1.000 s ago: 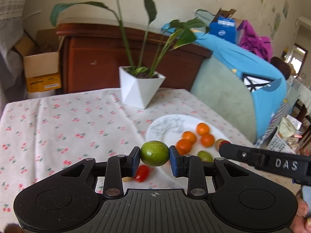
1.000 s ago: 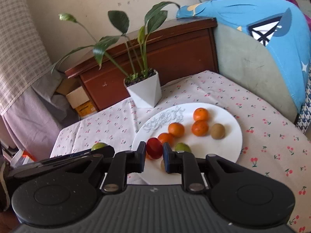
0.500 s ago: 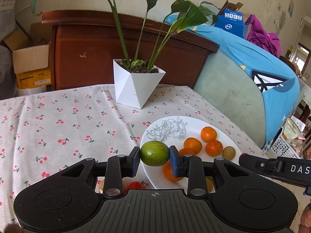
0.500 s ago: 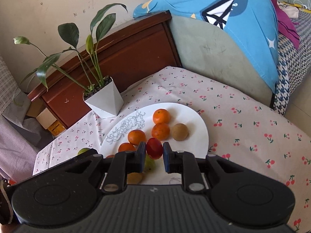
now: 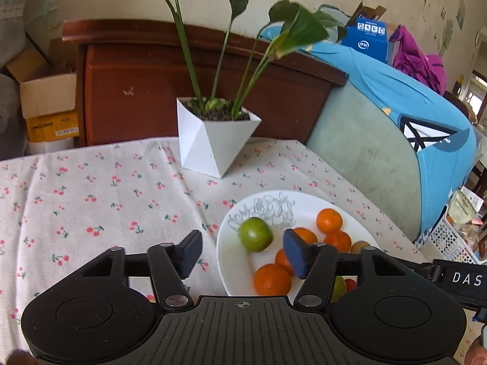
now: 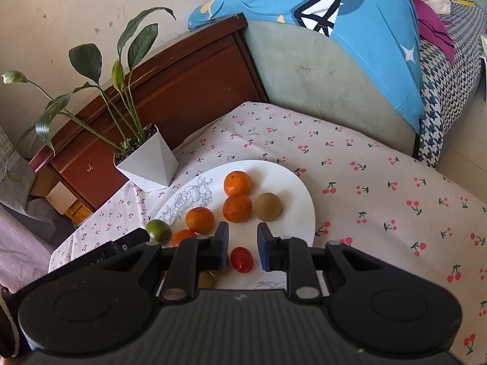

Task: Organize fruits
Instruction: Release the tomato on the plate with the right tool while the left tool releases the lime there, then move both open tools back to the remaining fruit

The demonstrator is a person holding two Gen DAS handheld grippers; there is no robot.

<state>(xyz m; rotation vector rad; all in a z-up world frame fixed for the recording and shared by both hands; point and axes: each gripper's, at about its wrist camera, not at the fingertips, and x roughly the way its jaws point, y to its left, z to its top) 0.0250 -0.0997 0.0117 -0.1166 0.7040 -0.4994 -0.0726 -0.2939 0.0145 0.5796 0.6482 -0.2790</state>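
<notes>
A white plate (image 5: 231,252) (image 6: 301,188) on the cherry-print tablecloth holds several oranges (image 5: 328,220) (image 6: 237,183), a brown kiwi (image 6: 268,206) and a green lime (image 5: 255,233) (image 6: 158,230). My left gripper (image 5: 242,254) is open just above the plate's left part, the lime lying free beyond its fingers. My right gripper (image 6: 242,241) is open over the plate's near side, with a red cherry tomato (image 6: 241,259) lying free on the plate below its jaws. Another fruit (image 6: 205,279) is partly hidden behind the right gripper's left finger.
A white angular pot with a leafy plant (image 5: 213,137) (image 6: 149,161) stands behind the plate. A brown wooden headboard (image 5: 127,91), cardboard boxes (image 5: 48,103) and a bed with a blue cover (image 6: 350,30) lie beyond the table. The tablecloth (image 5: 91,200) stretches left of the plate.
Both grippers opened. The left let the lime go onto the plate; the right let the red tomato go onto the plate. Both moved in over the plate.
</notes>
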